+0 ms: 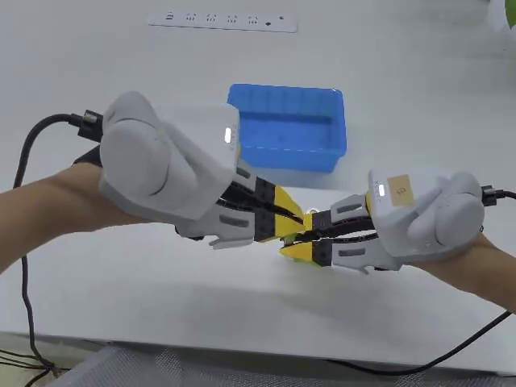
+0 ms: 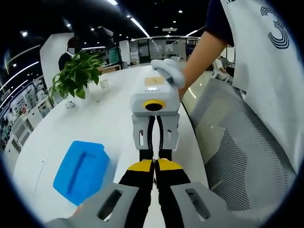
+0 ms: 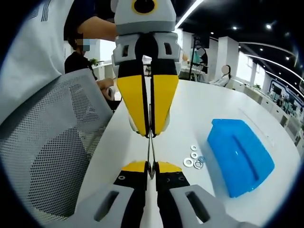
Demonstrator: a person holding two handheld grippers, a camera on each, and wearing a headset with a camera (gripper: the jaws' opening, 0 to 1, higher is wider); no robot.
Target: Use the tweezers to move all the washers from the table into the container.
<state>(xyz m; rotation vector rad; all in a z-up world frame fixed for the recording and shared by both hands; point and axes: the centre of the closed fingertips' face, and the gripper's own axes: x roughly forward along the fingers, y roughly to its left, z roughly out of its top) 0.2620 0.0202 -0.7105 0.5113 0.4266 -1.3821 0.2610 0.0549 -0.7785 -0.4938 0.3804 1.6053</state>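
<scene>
Tip to tip above the white desk [image 1: 121, 298], the left claw [image 1: 295, 219] and the right claw [image 1: 290, 247] each pinch shut on the slim tweezers [image 3: 150, 152] spanning them. The washers [image 3: 194, 159] lie clustered on the desk just beside the blue container [image 3: 240, 156]. With both ends clamped, a twist could bend the tweezers, and an early release could drop them.
</scene>
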